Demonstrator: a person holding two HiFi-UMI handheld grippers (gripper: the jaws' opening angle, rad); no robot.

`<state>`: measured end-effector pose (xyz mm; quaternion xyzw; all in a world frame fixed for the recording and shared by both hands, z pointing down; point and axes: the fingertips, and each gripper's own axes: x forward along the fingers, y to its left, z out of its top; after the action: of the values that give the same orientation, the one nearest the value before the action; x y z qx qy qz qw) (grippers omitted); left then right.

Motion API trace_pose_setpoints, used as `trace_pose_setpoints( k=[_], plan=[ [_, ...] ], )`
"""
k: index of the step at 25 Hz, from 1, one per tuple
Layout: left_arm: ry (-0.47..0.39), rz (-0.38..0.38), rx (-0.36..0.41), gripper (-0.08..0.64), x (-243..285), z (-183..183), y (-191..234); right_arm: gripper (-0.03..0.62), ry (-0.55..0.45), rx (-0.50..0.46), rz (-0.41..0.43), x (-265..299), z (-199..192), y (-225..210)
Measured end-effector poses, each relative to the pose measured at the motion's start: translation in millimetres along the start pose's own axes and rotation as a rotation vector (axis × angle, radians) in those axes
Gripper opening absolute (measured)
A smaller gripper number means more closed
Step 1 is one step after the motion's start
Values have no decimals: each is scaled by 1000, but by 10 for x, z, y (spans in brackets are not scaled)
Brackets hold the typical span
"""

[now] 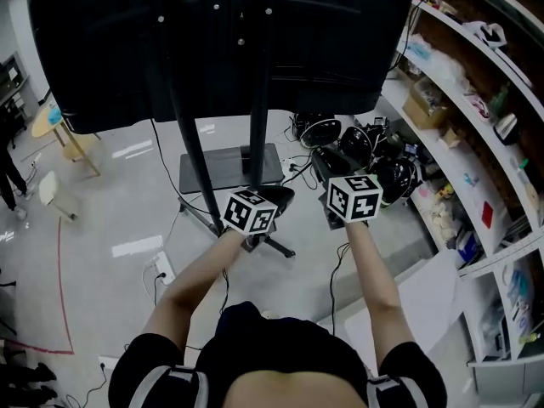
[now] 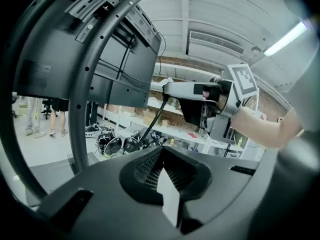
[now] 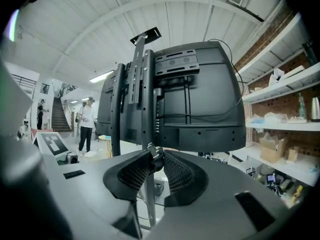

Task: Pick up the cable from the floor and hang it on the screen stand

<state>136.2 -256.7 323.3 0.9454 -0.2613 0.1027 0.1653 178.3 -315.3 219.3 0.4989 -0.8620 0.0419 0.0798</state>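
The big black screen point(image 1: 212, 41) stands back-side toward me on its stand point(image 1: 191, 160), with twin poles and a flat base. Both grippers hover low behind it. My right gripper point(image 1: 354, 198) is shut on the end of a thin black cable point(image 3: 154, 155), which shows between its fingers and drops below them. From the left gripper view, that right gripper point(image 2: 167, 90) points left with the cable point(image 2: 154, 121) hanging from its tip. My left gripper point(image 1: 249, 212) is beside it, close to a stand pole point(image 2: 82, 109), its fingertips together with nothing gripped.
A pile of black helmets and gear point(image 1: 357, 155) lies on the floor right of the stand. Loaded white shelving point(image 1: 476, 143) runs along the right. A white power strip point(image 1: 163, 269) lies at the left. A person point(image 3: 86, 124) stands far off.
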Motion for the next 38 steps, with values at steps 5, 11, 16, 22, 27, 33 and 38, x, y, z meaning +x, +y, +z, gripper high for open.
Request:
trace_pose_setpoints(
  k=[5, 11, 16, 22, 27, 33, 38],
  plan=[
    [-30, 12, 51, 8, -78, 425, 15, 101, -40, -24, 13, -1, 376, -157],
    [-91, 13, 108, 8, -105, 973, 82, 101, -81, -69, 24, 88, 756, -250],
    [-124, -11, 158, 8, -69, 1395, 145, 101, -106, -102, 13, 267, 1048, -325],
    [-112, -72, 249, 8, 16, 1776, 189, 101, -131, -137, -8, 464, 1425, -455],
    [-134, -108, 299, 8, -3, 2146, 273, 101, -174, -146, -24, 556, 1827, -583],
    [-176, -121, 384, 8, -168, 2645, 331, 101, -237, -178, -32, 641, 2348, -653],
    [-183, -114, 436, 8, -318, 2954, 420, 101, -275, -225, -26, 695, 2741, -595]
  ],
)
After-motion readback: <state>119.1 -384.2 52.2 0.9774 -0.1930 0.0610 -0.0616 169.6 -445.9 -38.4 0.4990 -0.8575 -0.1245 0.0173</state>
